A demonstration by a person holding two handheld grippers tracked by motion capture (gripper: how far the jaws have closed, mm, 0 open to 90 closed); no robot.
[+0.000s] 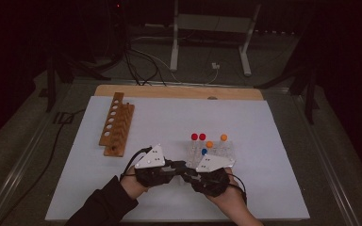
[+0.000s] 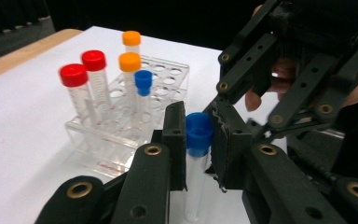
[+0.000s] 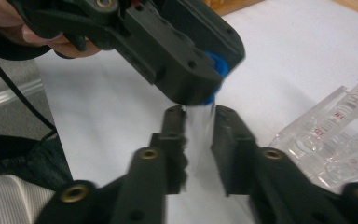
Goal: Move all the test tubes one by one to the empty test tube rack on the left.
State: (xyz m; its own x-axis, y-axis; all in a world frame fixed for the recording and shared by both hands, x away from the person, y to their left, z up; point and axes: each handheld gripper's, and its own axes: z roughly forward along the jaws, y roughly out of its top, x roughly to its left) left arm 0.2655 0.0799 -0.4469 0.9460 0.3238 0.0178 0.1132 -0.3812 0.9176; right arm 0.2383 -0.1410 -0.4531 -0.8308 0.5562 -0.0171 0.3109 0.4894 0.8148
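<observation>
Tube (image 2: 196,182) with blue cap (image 2: 198,132), held between both tools above the white sheet (image 1: 169,122) on the desk (image 1: 179,91), just in front of the clear rack (image 1: 230,149). The left hand-held gripper (image 2: 198,135) is clamped narrow on the cap, one pad on each side of it. The right hand-held gripper (image 3: 199,135) has its jaws around the clear body of the tube lower down; its left pad looks to be against the tube, while contact at the right pad cannot be told for certain through the blur. In the high view the left hand-held gripper (image 1: 169,170) and right hand-held gripper (image 1: 191,175) meet tip to tip, each with a grey plate on top. The rack holds two tubes with red caps (image 2: 73,75), two with orange caps (image 2: 130,61) and one with a blue cap (image 2: 143,79), all upright. Wooden rack (image 1: 116,123) lies well apart at the far left of the sheet, its row of round holes facing up.
</observation>
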